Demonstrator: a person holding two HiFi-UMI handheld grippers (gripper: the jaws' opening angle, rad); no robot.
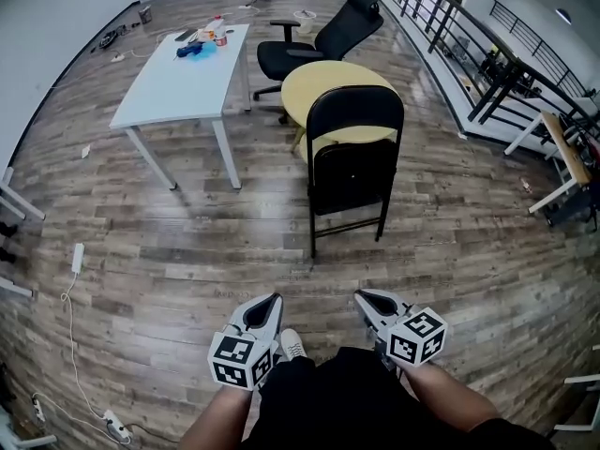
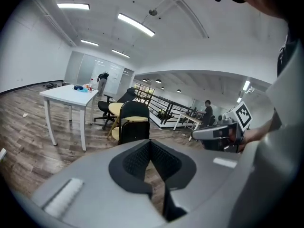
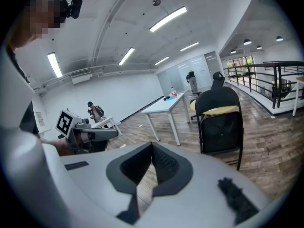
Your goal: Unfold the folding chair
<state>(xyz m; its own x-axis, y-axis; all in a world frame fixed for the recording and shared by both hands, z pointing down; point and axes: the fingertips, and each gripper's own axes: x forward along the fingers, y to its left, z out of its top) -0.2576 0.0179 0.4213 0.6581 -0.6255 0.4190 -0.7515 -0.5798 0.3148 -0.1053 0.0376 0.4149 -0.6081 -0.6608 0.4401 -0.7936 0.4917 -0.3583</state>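
A black folding chair [image 1: 353,162] stands folded upright on the wood floor, leaning against a round yellow table [image 1: 330,87]. It also shows ahead in the left gripper view, folding chair [image 2: 134,122], and to the right in the right gripper view, folding chair [image 3: 219,120]. My left gripper [image 1: 272,300] and right gripper [image 1: 364,295] are held side by side close to my body, well short of the chair. Both are shut with nothing between the jaws. The left gripper [image 2: 151,144] and right gripper [image 3: 152,146] point toward the chair.
A white table [image 1: 187,68] with small items stands at the left back. A black office chair [image 1: 319,40] sits behind the round table. A black railing [image 1: 450,36] runs along the right. A white cable and power strip [image 1: 80,345] lie on the floor at the left.
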